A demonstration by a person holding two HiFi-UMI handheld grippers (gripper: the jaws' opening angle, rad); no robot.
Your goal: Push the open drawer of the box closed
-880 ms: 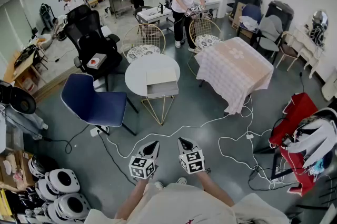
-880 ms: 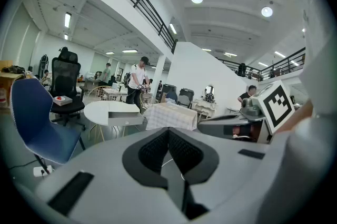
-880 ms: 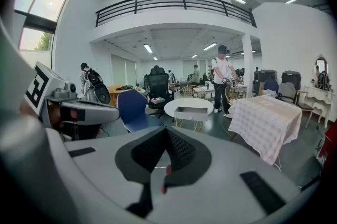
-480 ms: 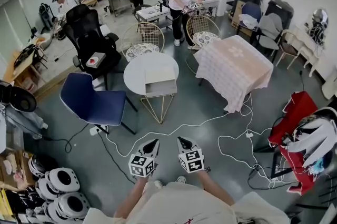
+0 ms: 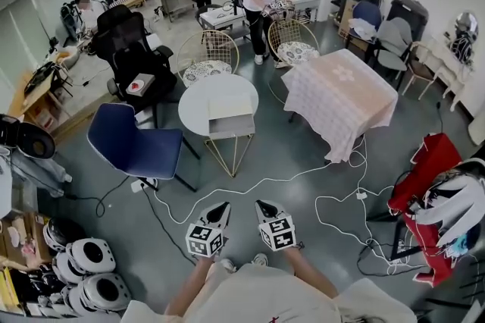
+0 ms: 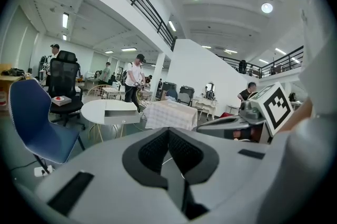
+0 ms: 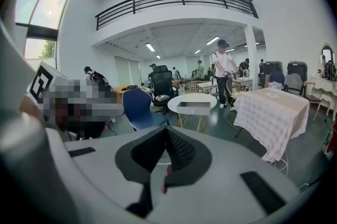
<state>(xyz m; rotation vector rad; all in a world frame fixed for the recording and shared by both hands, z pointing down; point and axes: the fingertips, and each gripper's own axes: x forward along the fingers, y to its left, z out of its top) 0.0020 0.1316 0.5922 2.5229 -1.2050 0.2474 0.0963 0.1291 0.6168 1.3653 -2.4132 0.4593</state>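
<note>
Head view places the box (image 5: 231,117) on the round white tabletop (image 5: 194,103) in the upper middle of the frame, beside a blue chair (image 5: 129,143). Its drawer (image 5: 233,133) seems to stand pulled out on the side that faces the person, so a push away from the body would probably close it. The left tongs (image 5: 221,208) and the right tongs (image 5: 263,205) hang low in the lower middle of the frame, side by side and close to the person's body. They are well apart from the box, with a wide stretch of grey floor (image 5: 288,147) between. Both point forward, roughly toward the tabletop, which I take as a carrying posture while the person approaches. The task itself is not yet begun. Left gripper view shows the two dark pads of the left tongs pressed together with nothing between them, and right gripper view shows the same for the right tongs. This fits the work, I think: a drawer is pushed and not grasped, and closed pads give one blunt, firm tip. In both gripper views the box sits small, above the pads and somewhat to one side.
</note>
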